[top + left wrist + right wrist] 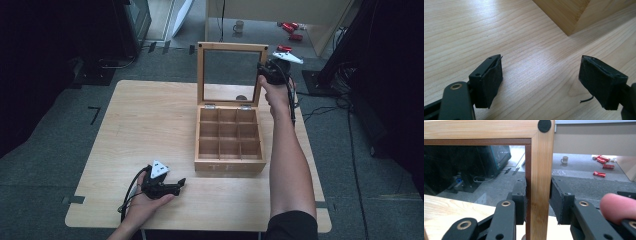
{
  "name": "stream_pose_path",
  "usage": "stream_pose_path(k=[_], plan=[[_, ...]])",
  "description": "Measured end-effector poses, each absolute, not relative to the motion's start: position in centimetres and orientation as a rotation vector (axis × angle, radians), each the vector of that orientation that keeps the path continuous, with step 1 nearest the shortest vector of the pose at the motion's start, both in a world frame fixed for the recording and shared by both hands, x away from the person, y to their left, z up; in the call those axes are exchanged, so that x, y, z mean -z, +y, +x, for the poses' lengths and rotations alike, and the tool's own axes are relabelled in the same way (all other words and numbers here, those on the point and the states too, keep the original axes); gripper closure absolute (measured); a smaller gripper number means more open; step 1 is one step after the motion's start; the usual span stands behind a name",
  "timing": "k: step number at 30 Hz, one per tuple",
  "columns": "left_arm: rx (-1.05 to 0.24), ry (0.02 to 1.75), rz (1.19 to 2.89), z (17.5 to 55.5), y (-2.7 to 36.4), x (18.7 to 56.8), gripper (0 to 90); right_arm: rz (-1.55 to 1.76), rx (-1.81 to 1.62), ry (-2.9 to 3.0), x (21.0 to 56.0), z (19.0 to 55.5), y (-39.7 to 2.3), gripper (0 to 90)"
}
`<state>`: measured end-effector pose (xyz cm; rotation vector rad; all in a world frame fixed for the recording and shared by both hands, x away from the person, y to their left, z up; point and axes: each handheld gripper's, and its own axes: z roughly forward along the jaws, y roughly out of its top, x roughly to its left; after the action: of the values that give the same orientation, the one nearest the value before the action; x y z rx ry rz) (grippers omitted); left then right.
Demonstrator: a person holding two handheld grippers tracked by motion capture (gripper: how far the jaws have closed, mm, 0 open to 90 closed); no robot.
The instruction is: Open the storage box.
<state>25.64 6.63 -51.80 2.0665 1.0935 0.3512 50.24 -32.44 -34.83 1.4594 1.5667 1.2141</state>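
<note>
The table (150,120) is pale wood, and on its right half sits the box (229,150), a wooden case split into a three-by-three grid of cells that all look bare. Its front faces the person; its hinges run along the far edge. The lid (201,75) stands upright from those hinges, a wooden frame around a clear pane, its long axis running left to right across the table and its free edge pointing straight up.

The right gripper (538,200) is at the lid's right upright, well up its height, with the arm reaching along the box's right side. In the right gripper view its jaws stand on either side of that frame post, the pads against or just off the wood, so it is pinching the lid frame (540,170) edge-on. The post runs vertically between the jaws, and the lid lies directly in the grip rather than ahead of it. Judging by this, the move in hand is swinging the lid about its hinge line, toward the person to close it, so the gripper has to follow an arc down and forward.

The left gripper (170,187) rests low on the table near the box's front left corner (571,31), just short of it. Its jaws are spread wide with nothing between them.
</note>
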Motion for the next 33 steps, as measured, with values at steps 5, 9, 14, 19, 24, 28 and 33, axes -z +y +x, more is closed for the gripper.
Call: stream_pose_path(k=[5,9,14,19,24,28,33], plan=[[-0.371,1.091,2.080,25.5,6.4,51.8,19.9,1.474,-1.192,1.556,34.8,50.5,-32.2,68.1],[-0.367,1.092,2.078,25.5,6.5,51.8,19.9,1.480,-1.209,1.548,34.8,50.2,-32.2,65.9],[-0.366,1.091,2.078,25.5,6.5,51.8,19.9,1.492,-1.224,1.551,34.5,49.2,-32.5,40.4],[-0.374,1.090,2.082,25.5,6.4,51.8,19.9,1.480,-1.248,1.574,34.4,47.1,-32.7,21.8],[-0.386,1.090,2.091,25.4,6.2,51.8,20.0,1.468,-1.249,1.597,34.9,44.6,-32.9,14.2],[-0.402,1.087,2.097,25.4,6.1,51.8,20.0,1.440,-1.219,1.625,35.6,42.4,-33.5,13.3],[-0.429,1.081,2.118,25.3,5.9,51.9,20.0,1.410,-1.172,1.661,36.8,39.6,-34.3,10.8]])
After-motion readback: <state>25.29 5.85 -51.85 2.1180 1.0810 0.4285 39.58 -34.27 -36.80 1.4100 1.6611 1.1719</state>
